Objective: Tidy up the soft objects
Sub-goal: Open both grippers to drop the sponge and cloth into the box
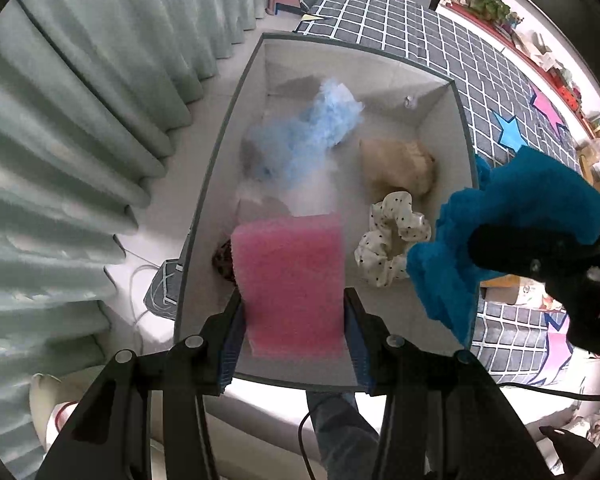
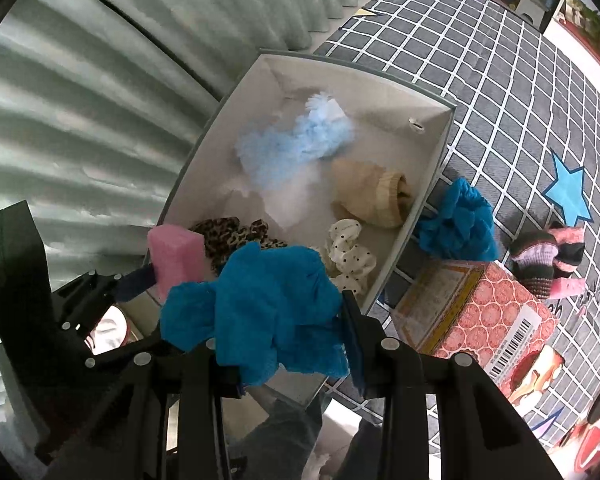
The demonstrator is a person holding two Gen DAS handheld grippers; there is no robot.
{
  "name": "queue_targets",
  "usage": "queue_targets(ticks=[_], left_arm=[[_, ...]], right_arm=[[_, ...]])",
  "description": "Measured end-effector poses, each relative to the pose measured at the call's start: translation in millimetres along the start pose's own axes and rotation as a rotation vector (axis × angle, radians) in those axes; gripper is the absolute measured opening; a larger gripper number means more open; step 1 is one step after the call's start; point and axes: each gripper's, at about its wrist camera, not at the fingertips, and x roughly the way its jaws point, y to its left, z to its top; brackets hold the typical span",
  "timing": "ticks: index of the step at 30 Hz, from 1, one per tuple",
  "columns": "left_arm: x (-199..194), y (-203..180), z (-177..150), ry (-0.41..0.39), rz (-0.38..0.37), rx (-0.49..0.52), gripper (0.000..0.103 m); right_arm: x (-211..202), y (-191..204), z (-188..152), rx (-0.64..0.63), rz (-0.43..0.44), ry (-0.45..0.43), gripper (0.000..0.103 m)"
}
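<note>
My left gripper [image 1: 294, 320] is shut on a pink sponge [image 1: 290, 280] and holds it over the near end of a white storage box [image 1: 204, 208]. My right gripper [image 2: 292, 332] is shut on a teal fuzzy cloth [image 2: 268, 304], held over the box's near right corner; the cloth also shows in the left wrist view [image 1: 512, 228]. Inside the box lie a light blue fluffy item [image 1: 304, 136], a beige knit sock [image 1: 396, 164], a white polka-dot scrunchie [image 1: 392, 240] and a leopard scrunchie [image 2: 236, 236].
The box stands on a grey grid-pattern mat [image 2: 500, 80] beside pale green curtains [image 1: 60, 140]. On the mat right of the box lie another teal cloth [image 2: 456, 220], an orange patterned carton [image 2: 472, 312] and pink-and-dark striped socks [image 2: 548, 256].
</note>
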Motion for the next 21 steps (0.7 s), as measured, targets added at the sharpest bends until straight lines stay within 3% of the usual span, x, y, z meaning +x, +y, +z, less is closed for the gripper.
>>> queue_targets(ticks=[18,19,20,21], left_arm=[[12,-5,4,0.006,-0.003,-0.01,0.051],[11,-5,3,0.002,-0.007,-0.01,0.052],[11,-5,3,0.0,-0.01,-0.01,0.055],[10,-4,3,-0.002,-0.011,-0.013,0.065]], right_arm=[[11,-2,10,0.04,0.038,0.01,0.039],[11,-3,11,0.045,0.052,0.009,0.043],[9,-3,11,0.049,0.061,0.005,0.053],[7,-4,12,0.053,0.069,-0.006,0.059]])
